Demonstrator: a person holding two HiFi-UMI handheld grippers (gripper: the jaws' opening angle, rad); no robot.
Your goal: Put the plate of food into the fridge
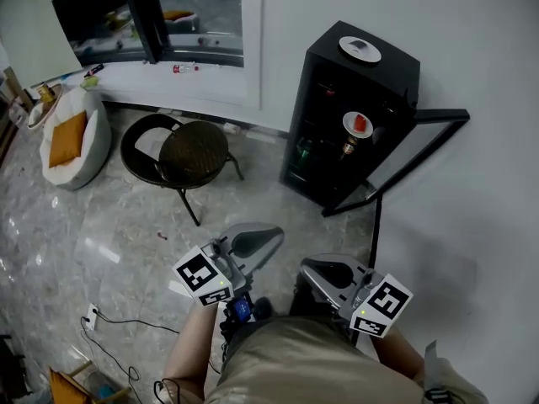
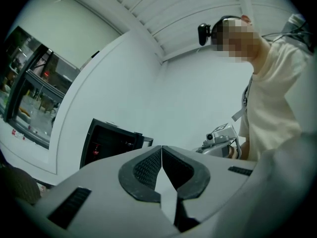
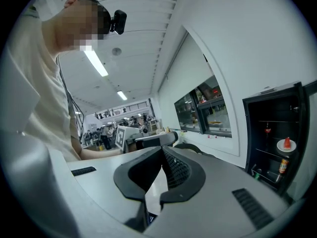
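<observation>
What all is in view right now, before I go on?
black mini fridge with glass door: one, black, by the right wall, door open
white plate with red food: one, white and red, on a fridge shelf
white plate with a dark patch: one, white, on top of the fridge
brown bottle: one, brown, below the food plate
round dark wicker seat: one, dark brown, mid floor
white beanbag with orange cushion: one, white, floor at left
left gripper: one, grey, shut, empty
right gripper: one, grey, shut, empty
</observation>
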